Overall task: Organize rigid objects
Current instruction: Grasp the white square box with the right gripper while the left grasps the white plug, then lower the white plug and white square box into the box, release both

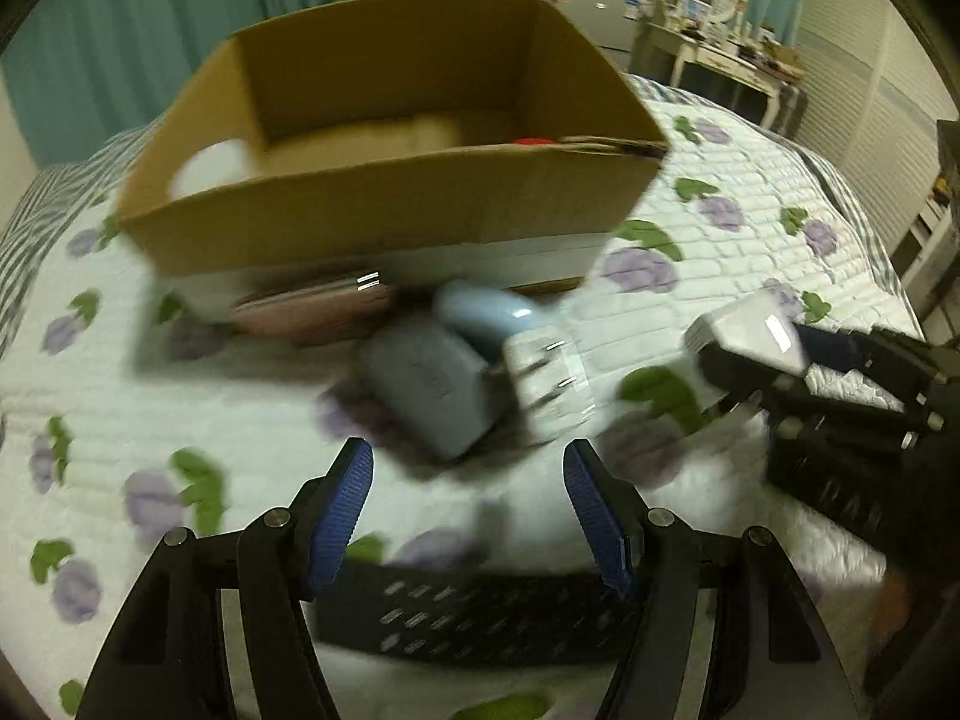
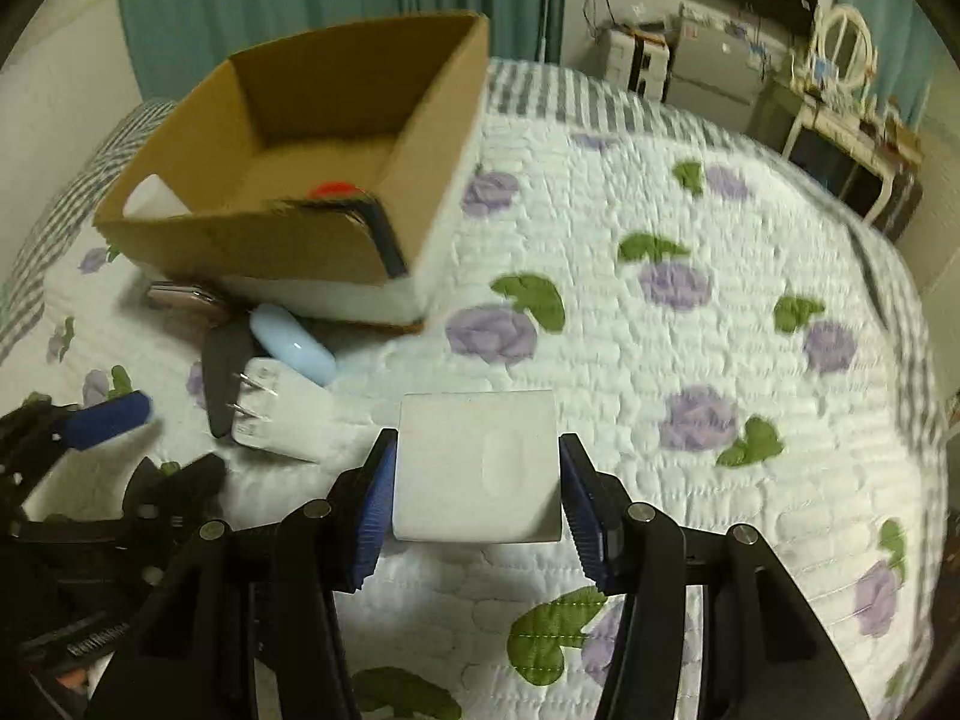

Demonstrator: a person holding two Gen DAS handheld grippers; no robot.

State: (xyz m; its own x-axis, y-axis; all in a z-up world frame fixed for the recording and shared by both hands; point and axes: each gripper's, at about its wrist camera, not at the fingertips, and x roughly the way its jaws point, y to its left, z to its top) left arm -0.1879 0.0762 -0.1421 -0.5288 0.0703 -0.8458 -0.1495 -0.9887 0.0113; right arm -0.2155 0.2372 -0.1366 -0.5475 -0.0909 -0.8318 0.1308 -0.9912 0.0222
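— Where the left wrist view looks forward, what is seen?

— The left gripper [image 1: 468,504] is held with its blue pads apart, nothing between them, above a flowered quilt [image 1: 738,240]. Just ahead, a grey case [image 1: 426,384], a white plug adapter [image 1: 549,381] with its prongs showing, and a pale blue oval object [image 1: 486,309] are clustered together, touching or nearly so; the view is blurred. A pink flat item [image 1: 312,306] is lodged against the base of a cardboard box [image 1: 384,210]. Inside the box a white rounded object [image 1: 210,171] and something red [image 1: 537,142] are partly seen. At the right, the right gripper [image 1: 720,360] is seen clamped on a white block [image 1: 750,330].

— And from the right wrist?

— The white block [image 2: 477,468] is pinched between both blue pads of the right gripper [image 2: 477,486], held over the quilt [image 2: 690,210]. The box [image 2: 288,240] is placed at upper left. The plug adapter [image 2: 276,420] and the blue oval [image 2: 294,345] are seen below it, beside a dark case [image 2: 225,366]. The left gripper's blue pad [image 2: 108,420] is visible at the left edge.
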